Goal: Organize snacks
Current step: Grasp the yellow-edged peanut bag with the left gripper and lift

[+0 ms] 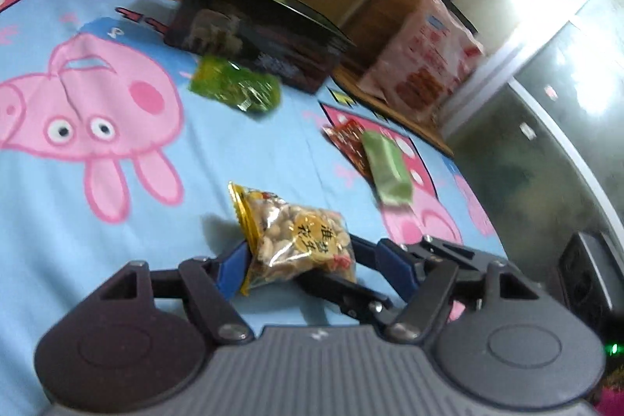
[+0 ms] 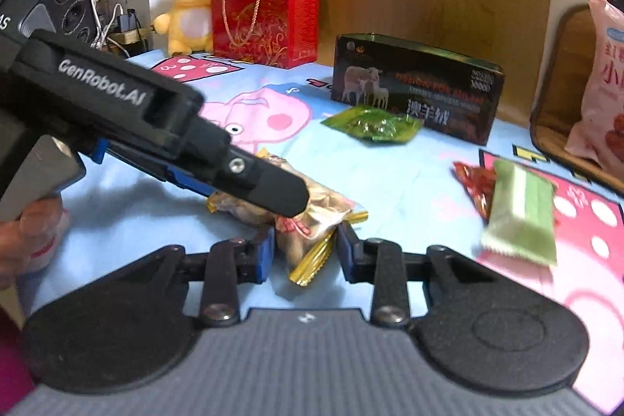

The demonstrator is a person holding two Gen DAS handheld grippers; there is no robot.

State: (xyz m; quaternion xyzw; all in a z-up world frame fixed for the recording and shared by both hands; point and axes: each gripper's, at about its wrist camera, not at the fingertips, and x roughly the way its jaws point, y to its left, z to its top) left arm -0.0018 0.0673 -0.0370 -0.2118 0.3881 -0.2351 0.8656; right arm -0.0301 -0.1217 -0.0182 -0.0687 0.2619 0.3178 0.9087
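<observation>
A clear bag of peanuts with gold edges lies on the blue cartoon sheet. My left gripper has its blue pads on both sides of the bag, closed against it. In the right wrist view my right gripper also straddles the peanut bag, its pads touching the bag's sides. The left gripper's body crosses in from the left over the bag. A green snack pack, a pale green bar and a red packet lie further off.
A dark open box stands at the back of the bed. A red gift bag and plush toys sit at the far left. A pink snack bag leans in a wooden tray on the right.
</observation>
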